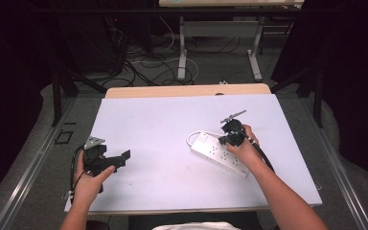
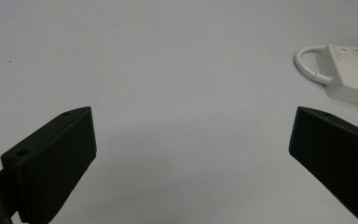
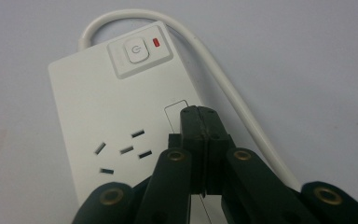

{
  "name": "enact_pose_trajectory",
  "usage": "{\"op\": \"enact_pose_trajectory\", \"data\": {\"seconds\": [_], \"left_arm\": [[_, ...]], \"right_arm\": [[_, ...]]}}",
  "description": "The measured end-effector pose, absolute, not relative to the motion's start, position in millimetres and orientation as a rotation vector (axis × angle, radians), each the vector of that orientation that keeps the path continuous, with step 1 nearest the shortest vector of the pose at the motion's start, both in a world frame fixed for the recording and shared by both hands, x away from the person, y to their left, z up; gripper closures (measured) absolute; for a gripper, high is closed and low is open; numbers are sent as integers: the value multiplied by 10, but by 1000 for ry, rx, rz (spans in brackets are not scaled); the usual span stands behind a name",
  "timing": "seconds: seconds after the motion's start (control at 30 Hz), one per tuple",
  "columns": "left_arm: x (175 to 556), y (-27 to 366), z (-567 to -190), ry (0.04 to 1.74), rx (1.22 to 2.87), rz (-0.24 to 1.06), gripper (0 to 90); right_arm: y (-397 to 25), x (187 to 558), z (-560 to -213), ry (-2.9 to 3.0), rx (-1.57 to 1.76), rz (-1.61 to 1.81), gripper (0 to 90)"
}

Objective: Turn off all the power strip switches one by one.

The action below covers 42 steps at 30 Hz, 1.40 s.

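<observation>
right gripper view: closed right gripper (image 3: 199,116) over power strip (image 3: 98,112)

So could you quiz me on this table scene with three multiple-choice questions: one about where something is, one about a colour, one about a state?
1. Where does the power strip lie on the table?
A. under the right gripper
B. under the left gripper
C. at the far left corner

2. What colour is the small light beside the strip's button?
A. green
B. red
C. blue

3. How do the left gripper's jaws stand?
A. shut together
C. shut on a cord
B. wide apart

Answers: 1 A, the high view shows the right gripper over the strip's near end. 2 B, the right gripper view shows a red mark by the button. 3 B, the left gripper view shows bare table between its jaws.
</observation>
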<state>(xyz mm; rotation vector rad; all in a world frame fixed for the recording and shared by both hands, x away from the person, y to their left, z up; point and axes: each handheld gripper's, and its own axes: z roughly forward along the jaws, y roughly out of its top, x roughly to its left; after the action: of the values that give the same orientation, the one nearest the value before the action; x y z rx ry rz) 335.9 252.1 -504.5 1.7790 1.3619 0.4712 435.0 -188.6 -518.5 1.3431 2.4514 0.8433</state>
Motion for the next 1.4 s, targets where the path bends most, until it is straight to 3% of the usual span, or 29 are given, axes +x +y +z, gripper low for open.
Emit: {"op": "enact_pose_trajectory", "data": {"seconds": [1.4], "left_arm": [[3362,2519,-5045,1365,1794,466,7]], "right_arm": [[-2102,4185,-5164,2421,1367,881,900]]}}
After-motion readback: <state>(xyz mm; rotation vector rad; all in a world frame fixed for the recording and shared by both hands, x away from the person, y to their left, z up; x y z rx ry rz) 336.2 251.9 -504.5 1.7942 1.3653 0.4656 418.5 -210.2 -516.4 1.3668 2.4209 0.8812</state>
